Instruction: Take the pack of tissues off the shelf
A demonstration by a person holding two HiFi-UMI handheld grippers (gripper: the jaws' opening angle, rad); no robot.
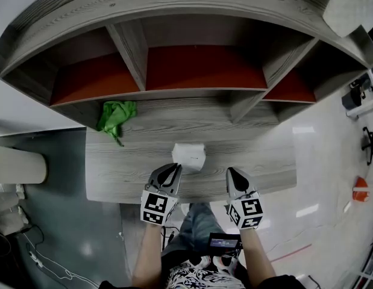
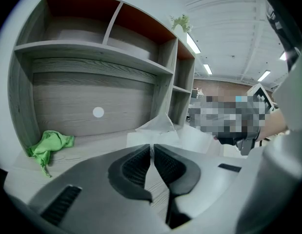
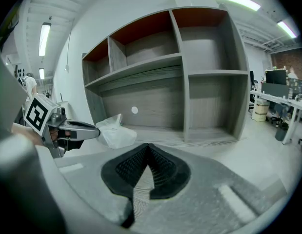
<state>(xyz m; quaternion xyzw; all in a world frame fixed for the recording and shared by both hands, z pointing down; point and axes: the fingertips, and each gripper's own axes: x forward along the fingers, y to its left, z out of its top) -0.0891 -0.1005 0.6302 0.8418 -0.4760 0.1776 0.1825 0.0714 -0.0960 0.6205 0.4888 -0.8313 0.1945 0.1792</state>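
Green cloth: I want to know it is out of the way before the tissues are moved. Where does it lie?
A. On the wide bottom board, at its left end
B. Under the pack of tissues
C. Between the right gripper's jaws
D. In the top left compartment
A: the green cloth lies at the left end of the bottom board, below the compartments and apart from the pack of tissues.
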